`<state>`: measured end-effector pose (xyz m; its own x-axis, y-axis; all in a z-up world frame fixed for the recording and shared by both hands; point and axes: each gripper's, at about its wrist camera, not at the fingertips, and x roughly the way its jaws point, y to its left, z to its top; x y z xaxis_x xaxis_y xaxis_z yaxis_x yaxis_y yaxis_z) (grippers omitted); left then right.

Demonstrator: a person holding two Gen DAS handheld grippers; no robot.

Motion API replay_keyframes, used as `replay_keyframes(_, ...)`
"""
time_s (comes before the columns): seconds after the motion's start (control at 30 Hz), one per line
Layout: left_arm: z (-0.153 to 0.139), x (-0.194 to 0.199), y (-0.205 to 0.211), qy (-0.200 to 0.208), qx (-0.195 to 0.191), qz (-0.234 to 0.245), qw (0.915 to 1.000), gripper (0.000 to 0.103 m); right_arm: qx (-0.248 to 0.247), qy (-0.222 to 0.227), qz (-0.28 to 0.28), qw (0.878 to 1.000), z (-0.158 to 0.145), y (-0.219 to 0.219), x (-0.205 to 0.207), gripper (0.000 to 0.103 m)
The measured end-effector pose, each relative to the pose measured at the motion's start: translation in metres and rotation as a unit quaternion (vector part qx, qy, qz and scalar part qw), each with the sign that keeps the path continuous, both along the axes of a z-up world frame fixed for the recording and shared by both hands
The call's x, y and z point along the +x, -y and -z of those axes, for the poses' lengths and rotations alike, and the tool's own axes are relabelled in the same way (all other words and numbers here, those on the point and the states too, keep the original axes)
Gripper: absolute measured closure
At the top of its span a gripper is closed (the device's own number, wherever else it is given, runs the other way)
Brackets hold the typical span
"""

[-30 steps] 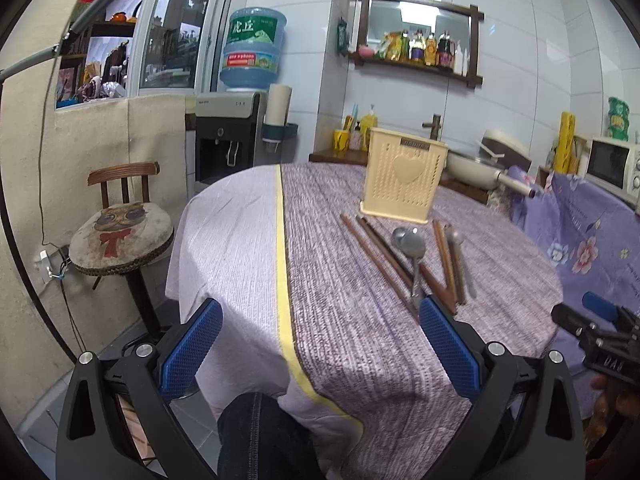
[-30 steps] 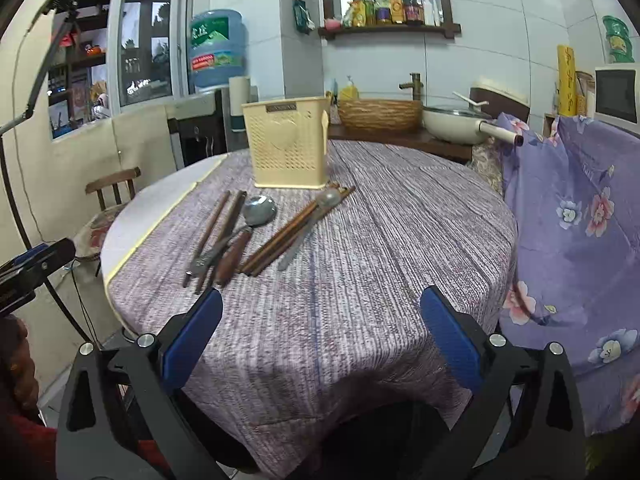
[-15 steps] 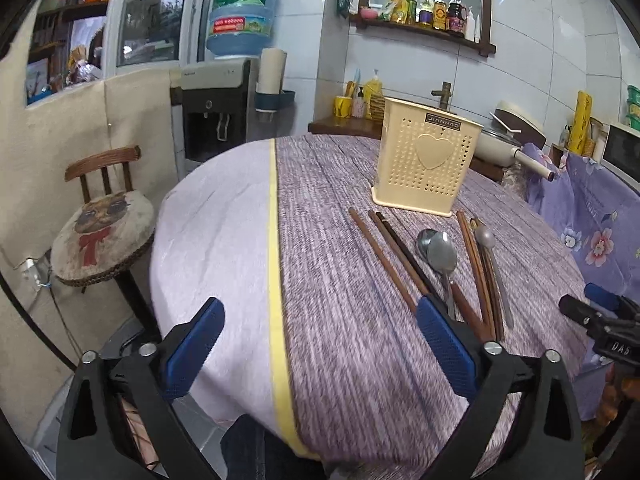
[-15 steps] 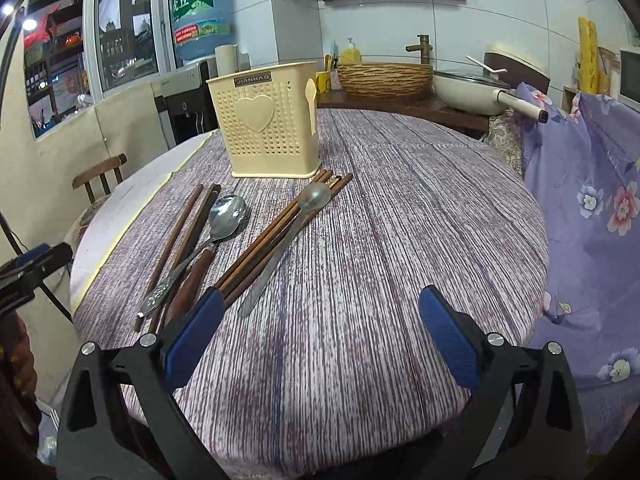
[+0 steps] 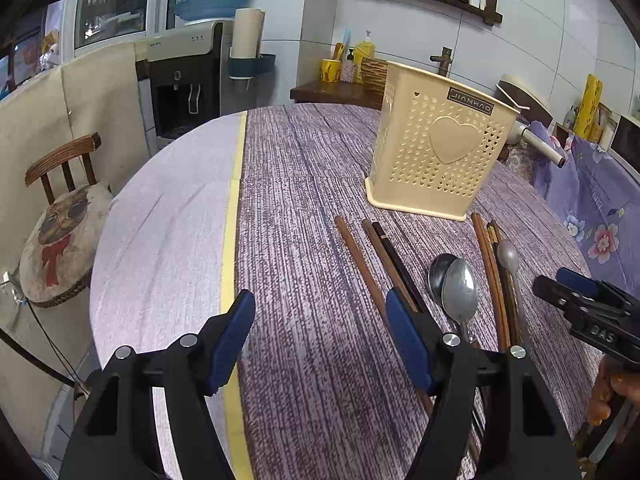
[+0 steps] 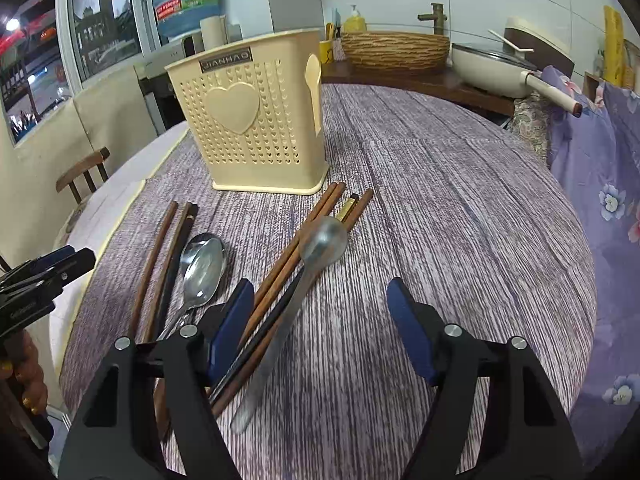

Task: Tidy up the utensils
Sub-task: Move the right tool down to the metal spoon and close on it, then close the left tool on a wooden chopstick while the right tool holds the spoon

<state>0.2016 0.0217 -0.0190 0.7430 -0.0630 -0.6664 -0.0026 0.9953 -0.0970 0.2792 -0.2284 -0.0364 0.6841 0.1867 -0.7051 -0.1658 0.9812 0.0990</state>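
Both grippers advanced over the round table (image 5: 168, 216), jaws narrowing, empty; purple striped cloth (image 6: 440, 200), tiled wall (image 5: 540, 52).

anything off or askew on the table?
Nothing spilled or damaged. The cream holder stands upright, but the chopsticks and spoons lie loose on the tablecloth in front of it, splayed at differing angles. One spoon rests across the right-hand chopsticks.
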Motion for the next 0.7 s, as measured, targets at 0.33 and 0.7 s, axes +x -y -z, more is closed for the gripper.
replay_keyframes(0.33,-0.001,0.008,0.003,0.007,0.034,-0.006,0.9994,0.02,-0.006,-0.052,0.023,0.998,0.022,-0.013,0.049,0.046)
replay_keyframes(0.7,-0.006,0.022,0.012,0.011,0.054,-0.01,0.9984,0.007,0.01,-0.048,0.023,0.999,0.022,-0.011,0.055,0.066)
